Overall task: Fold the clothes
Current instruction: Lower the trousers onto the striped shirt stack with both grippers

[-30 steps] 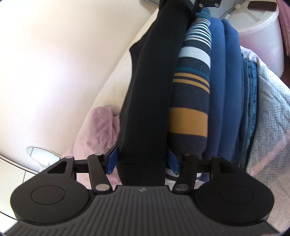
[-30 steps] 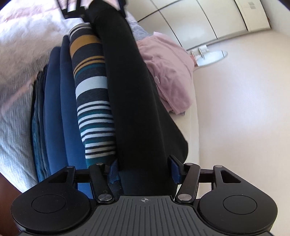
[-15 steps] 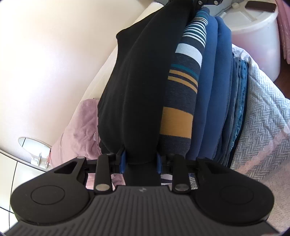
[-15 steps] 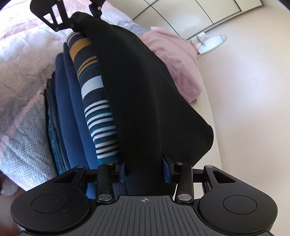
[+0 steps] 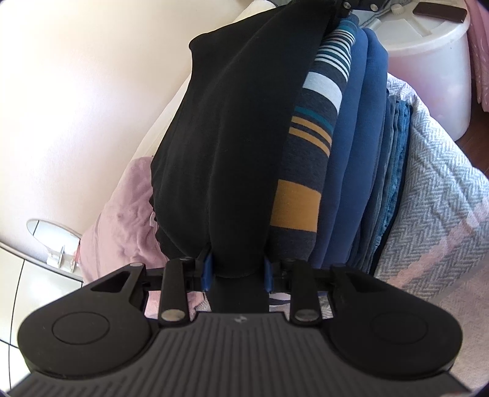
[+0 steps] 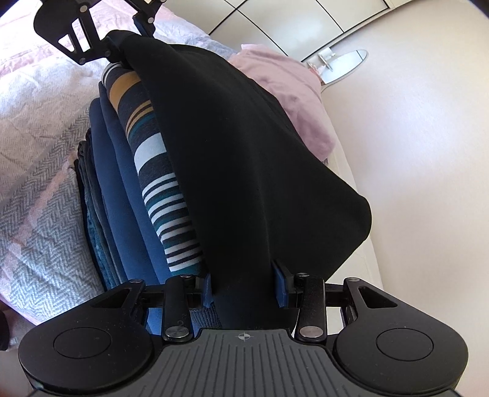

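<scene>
A black garment [image 5: 232, 146] [image 6: 244, 171] hangs stretched between my two grippers, sagging away from the stack. My left gripper [image 5: 237, 271] is shut on one end of it. At the other end my right gripper [image 6: 246, 285] is shut on it as well. Beside it lies a stack of folded clothes: a striped navy, mustard and white piece [image 5: 308, 146] [image 6: 159, 183] on top, blue pieces [image 5: 360, 137] [image 6: 119, 183] beneath. In the right wrist view the left gripper [image 6: 128, 39] shows at the top, at the cloth's far end.
The stack rests on a grey and pink herringbone blanket [image 5: 434, 195] [image 6: 39, 195]. A crumpled pink garment [image 5: 122, 220] [image 6: 293, 94] lies past the black one. A white tub [image 5: 428, 61] stands beyond the stack. Cream wall and cupboard doors [image 6: 305, 18] surround the bed.
Both grippers went from open around the black garment to shut on it and lifted it, so it now billows away from the striped piece.
</scene>
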A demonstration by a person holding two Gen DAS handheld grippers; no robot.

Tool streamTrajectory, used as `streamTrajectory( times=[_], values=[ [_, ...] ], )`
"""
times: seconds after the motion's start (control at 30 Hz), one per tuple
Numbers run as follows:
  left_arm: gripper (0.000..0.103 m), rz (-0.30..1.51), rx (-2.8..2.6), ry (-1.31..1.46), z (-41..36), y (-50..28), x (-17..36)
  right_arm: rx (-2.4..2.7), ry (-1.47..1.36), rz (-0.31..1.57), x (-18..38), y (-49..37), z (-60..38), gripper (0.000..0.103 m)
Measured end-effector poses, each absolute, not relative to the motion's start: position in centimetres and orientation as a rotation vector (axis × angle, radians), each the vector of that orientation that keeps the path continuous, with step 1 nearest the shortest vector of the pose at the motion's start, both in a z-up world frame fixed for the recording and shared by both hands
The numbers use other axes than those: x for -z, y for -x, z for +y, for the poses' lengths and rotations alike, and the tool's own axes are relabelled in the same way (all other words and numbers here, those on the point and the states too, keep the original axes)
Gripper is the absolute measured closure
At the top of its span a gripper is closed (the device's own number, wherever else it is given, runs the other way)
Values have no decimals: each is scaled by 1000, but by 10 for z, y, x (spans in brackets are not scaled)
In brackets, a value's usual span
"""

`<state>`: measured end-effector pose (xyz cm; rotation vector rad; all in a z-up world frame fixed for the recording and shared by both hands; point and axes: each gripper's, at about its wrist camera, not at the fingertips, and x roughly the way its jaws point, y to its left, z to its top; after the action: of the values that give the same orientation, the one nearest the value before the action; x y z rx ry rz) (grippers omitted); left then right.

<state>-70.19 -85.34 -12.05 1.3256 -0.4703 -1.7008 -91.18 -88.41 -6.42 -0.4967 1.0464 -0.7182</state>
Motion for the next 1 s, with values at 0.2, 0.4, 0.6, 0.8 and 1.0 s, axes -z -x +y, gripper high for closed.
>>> streamTrajectory(
  times=[0.2,0.4,0.6,0.8,1.0],
  values=[
    [78,-484,1700,-1355,-859,716,130,700,504,1044,72,914,-880,64],
    [74,-507,1666,-1364,-868,718,122,683,560,1051,64,907,-890,64],
    [59,-481,1667,-1315,-872,716,107,682,608,1058,58,901,-893,58],
    [51,-399,1677,-1244,-872,712,92,700,607,1050,51,900,-893,47],
    [49,-335,1674,-1209,-864,708,88,698,598,1036,52,901,-889,36]
  ],
)
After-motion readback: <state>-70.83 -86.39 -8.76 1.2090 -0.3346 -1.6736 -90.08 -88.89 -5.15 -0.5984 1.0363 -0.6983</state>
